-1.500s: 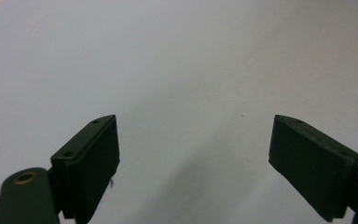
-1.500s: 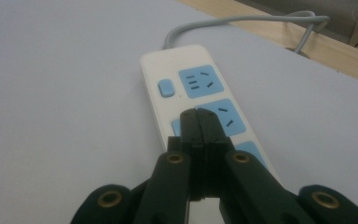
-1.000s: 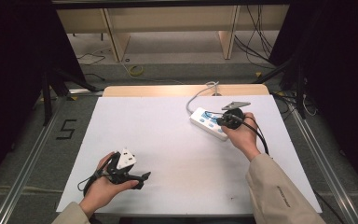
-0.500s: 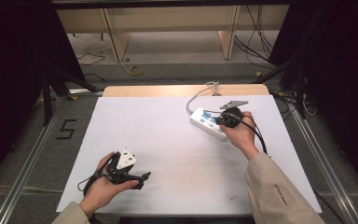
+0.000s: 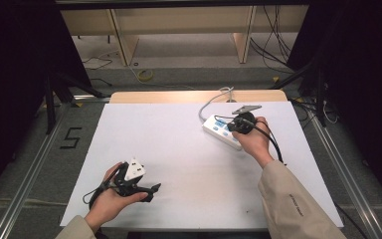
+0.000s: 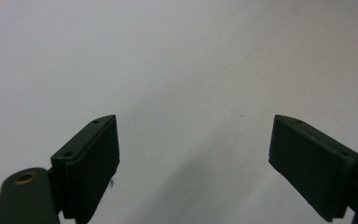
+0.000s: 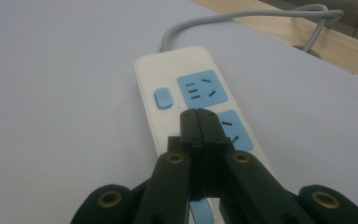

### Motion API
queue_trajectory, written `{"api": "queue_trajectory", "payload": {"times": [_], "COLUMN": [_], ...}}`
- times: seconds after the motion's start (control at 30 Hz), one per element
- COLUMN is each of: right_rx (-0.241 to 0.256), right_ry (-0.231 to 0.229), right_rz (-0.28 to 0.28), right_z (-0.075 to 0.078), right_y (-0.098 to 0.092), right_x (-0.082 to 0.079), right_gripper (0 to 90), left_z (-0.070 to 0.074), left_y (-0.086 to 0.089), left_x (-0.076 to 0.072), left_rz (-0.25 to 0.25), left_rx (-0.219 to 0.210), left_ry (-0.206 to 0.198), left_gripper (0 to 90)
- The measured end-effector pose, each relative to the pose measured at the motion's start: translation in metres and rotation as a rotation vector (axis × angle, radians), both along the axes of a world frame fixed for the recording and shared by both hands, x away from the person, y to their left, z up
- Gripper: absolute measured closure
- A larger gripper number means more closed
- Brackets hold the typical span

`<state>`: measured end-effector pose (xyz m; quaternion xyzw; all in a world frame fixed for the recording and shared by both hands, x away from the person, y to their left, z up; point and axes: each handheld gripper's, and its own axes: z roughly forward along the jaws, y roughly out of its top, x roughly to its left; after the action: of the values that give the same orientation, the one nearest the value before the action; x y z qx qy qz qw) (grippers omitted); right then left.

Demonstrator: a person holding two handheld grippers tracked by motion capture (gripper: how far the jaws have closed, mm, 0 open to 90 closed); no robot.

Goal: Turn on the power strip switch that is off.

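Observation:
A white power strip (image 5: 218,129) with blue sockets lies flat at the back right of the white table sheet (image 5: 179,149). Its grey cable (image 5: 210,101) runs off the far edge. My right gripper (image 5: 231,128) is over the strip with its jaws pressed together and nothing between them. In the right gripper view the right gripper (image 7: 198,113) has its tips just above the middle of the strip (image 7: 177,70), beside a blue switch button (image 7: 162,98). My left gripper (image 5: 151,192) rests low at the front left, open. Its jaws (image 6: 192,123) stand wide apart over bare sheet.
A strip of wooden tabletop (image 5: 179,96) shows past the sheet's far edge. Behind the table are wooden shelf frames (image 5: 119,35) and loose cables (image 5: 278,45) on the floor. Metal rails run along both sides, and a "5" mark (image 5: 71,138) is on the floor at left.

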<state>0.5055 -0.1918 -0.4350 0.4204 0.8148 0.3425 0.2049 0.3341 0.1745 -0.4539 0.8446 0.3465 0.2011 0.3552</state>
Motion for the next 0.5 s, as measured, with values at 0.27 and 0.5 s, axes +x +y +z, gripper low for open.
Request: {"api": "queue_trajectory", "payload": {"times": [0.27, 0.5], "right_rx": [0.0, -0.003], "right_ry": [0.002, 0.008], "right_rz": [-0.001, -0.003], "right_z": [-0.0004, -0.0023], "right_y": [0.0034, 0.0058], "right_x": [0.0024, 0.0032], "right_gripper": [90.0, 90.0], "left_z": [0.0001, 0.0001], "left_y": [0.0001, 0.0], "left_x": [-0.0001, -0.0003], "left_rz": [0.0, 0.0], "left_rx": [0.0, -0.001], "left_ry": [-0.001, -0.002], "left_gripper": [15.8, 15.8]}}
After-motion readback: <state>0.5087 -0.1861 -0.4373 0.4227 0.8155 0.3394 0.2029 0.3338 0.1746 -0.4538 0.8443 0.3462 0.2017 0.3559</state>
